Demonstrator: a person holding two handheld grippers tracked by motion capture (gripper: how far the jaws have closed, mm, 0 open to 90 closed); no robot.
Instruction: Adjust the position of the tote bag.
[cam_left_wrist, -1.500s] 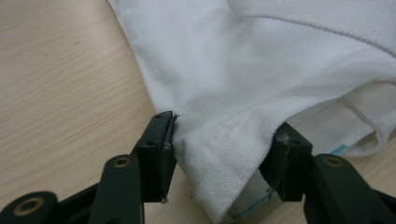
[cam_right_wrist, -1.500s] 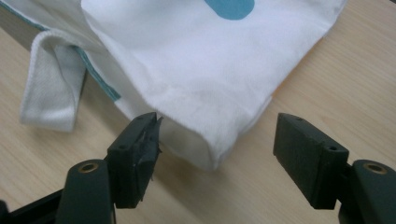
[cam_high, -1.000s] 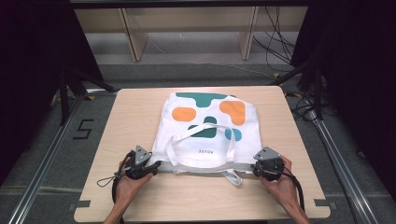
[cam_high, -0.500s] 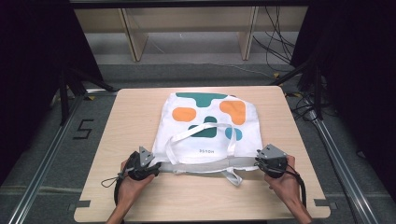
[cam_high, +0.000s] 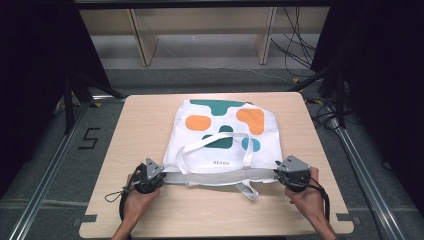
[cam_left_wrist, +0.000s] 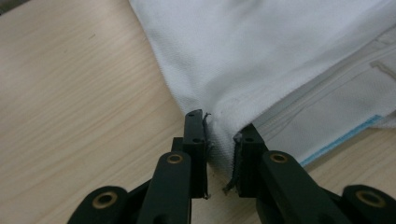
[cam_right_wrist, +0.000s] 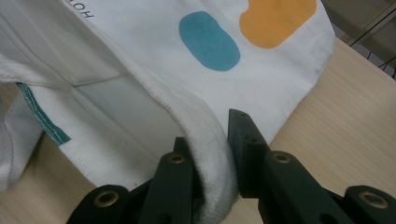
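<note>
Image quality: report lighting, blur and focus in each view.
High view: wooden table and tote bag evenly lit and sharp, surroundings dark. Left gripper view: left gripper jaws and bag corner sharp, far cloth soft. Right gripper view: right gripper crisp, no glare.

The left gripper (cam_left_wrist: 219, 140) has just closed its fingers (cam_left_wrist: 194, 140) on the white bag's (cam_left_wrist: 261, 60) corner over the counter (cam_left_wrist: 70, 102).
</note>
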